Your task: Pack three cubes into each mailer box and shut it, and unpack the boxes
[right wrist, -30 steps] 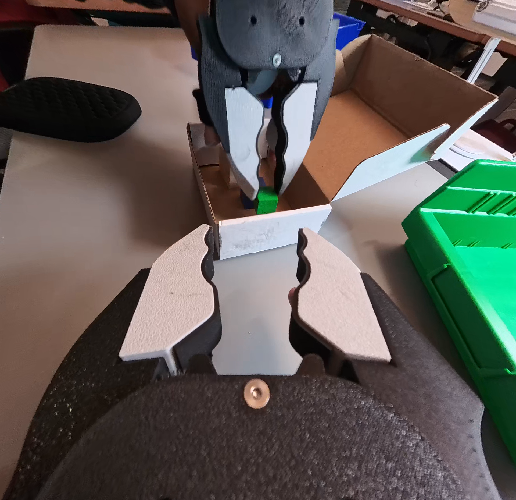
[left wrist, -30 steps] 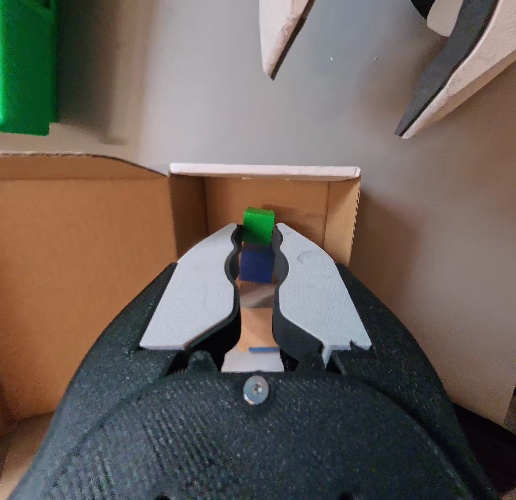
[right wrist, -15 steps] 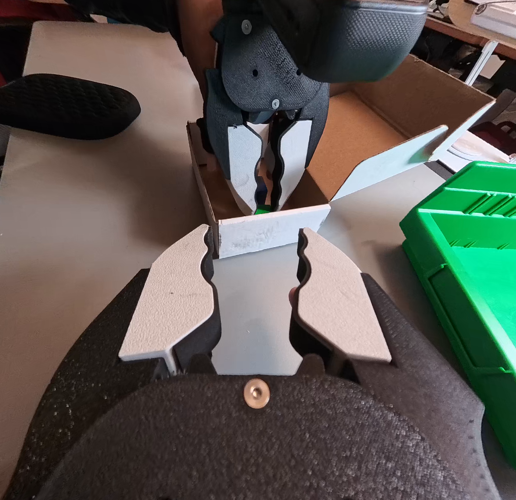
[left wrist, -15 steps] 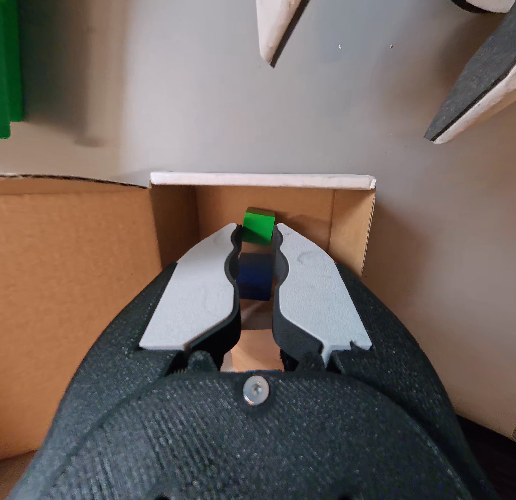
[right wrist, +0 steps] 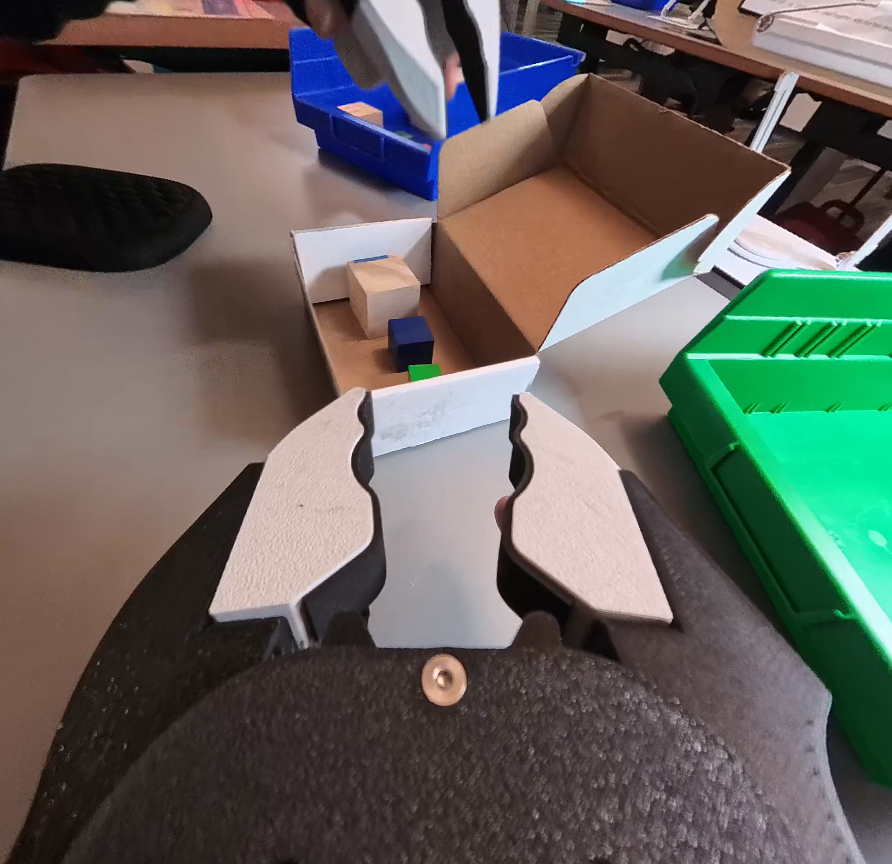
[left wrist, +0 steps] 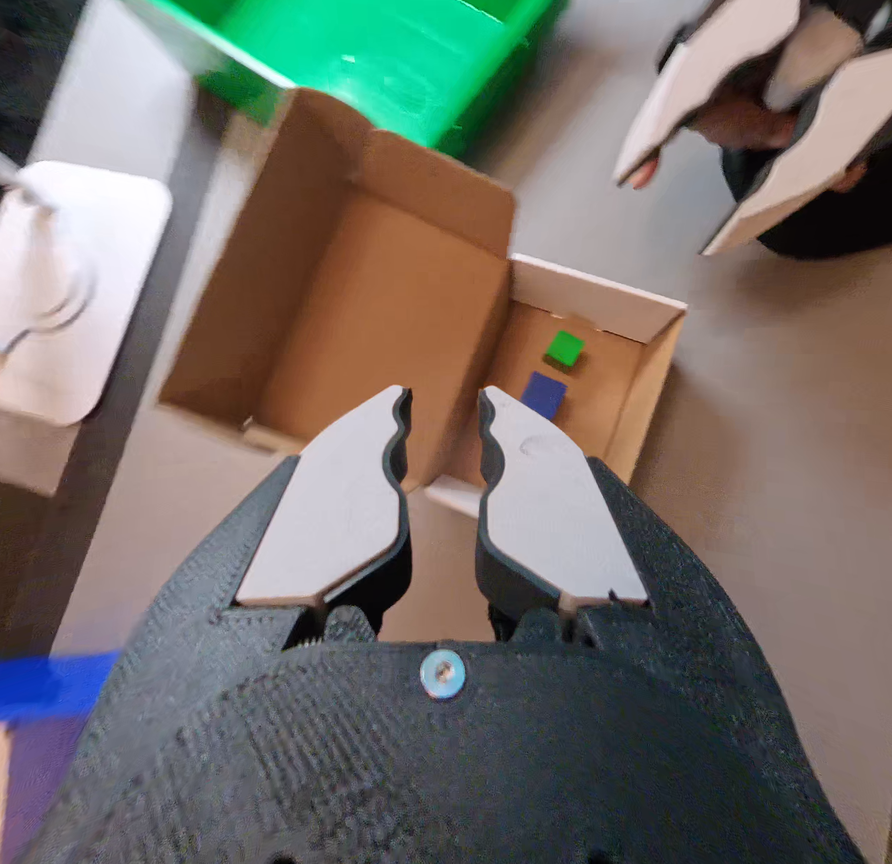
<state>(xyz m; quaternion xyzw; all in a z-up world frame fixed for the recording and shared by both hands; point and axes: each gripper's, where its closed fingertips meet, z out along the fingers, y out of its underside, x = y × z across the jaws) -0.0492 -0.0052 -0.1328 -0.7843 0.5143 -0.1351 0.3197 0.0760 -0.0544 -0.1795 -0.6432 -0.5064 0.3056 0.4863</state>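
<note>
Open brown-and-white cardboard mailer box [right wrist: 482,309] on grey bench [right wrist: 145,358]; inside: pale wooden cube [right wrist: 383,293], dark blue cube [right wrist: 410,343], small green cube [right wrist: 425,372]. Left gripper [left wrist: 444,401] raised, jaws parted, empty. Right gripper [right wrist: 439,406] near front wall, jaws wide, empty. Cubes likely light, rigid; grip flat sides. Lid [right wrist: 603,198] thin, bendable; push by edge.
</note>
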